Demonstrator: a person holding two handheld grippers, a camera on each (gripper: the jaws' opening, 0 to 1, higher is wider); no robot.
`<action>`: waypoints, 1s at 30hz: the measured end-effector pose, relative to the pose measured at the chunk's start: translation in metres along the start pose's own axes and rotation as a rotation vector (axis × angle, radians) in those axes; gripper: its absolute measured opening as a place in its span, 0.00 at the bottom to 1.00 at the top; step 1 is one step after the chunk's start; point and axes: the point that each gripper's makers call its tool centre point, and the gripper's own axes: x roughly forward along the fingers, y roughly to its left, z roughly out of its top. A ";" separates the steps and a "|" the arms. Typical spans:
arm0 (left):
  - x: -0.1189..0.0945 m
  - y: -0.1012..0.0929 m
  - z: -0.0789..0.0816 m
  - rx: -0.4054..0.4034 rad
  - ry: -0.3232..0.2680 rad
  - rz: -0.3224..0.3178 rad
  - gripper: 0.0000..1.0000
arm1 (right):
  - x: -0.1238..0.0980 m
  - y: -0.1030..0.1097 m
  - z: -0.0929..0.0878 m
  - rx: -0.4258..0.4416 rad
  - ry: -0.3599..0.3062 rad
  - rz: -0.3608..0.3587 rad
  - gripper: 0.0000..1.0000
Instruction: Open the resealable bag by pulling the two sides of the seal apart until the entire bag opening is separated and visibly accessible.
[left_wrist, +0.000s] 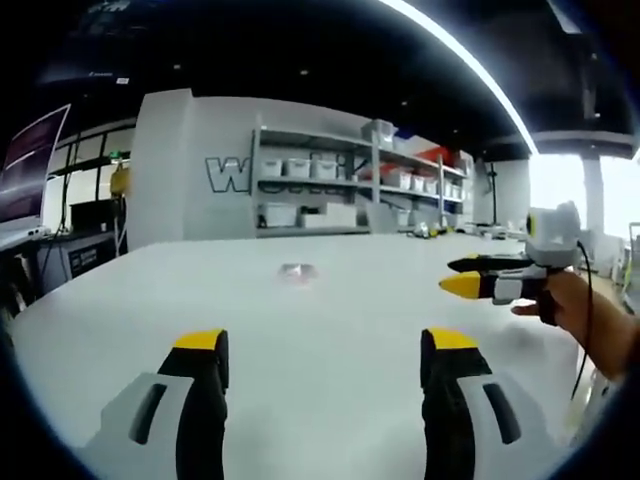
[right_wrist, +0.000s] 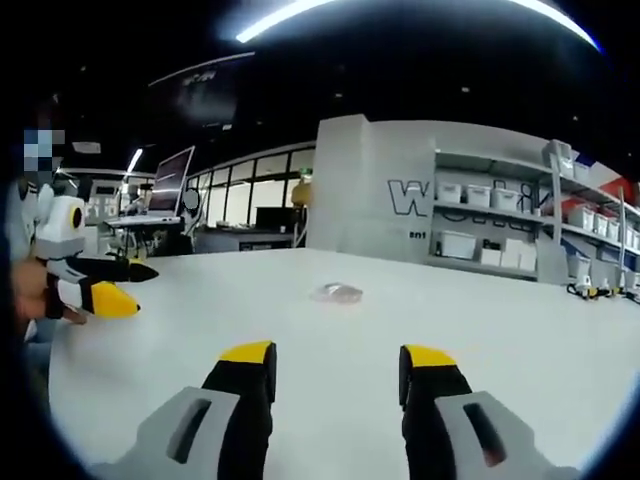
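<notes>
1. Left gripper view: the left gripper hangs over the white table, its yellow-tipped jaws spread, holding nothing.
2. The clear resealable bag lies flat mid-table, well ahead.
3. Wall lettering behind reads "W", the rest blocked by shelves.
4. Right gripper view: the right gripper is spread wide, empty; the bag lies ahead.

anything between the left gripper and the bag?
Nothing: in the left gripper view, bare white table runs from the open left gripper to the bag.
</notes>
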 end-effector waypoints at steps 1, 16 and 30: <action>0.000 0.000 0.000 -0.002 0.003 0.000 0.78 | 0.000 0.000 0.000 -0.001 -0.001 0.002 0.46; -0.001 0.007 -0.008 0.004 0.036 0.007 0.77 | 0.021 0.007 -0.002 -0.023 0.004 0.060 0.37; -0.002 0.009 -0.009 -0.004 0.031 0.008 0.77 | 0.032 0.015 -0.005 -0.013 0.005 0.116 0.32</action>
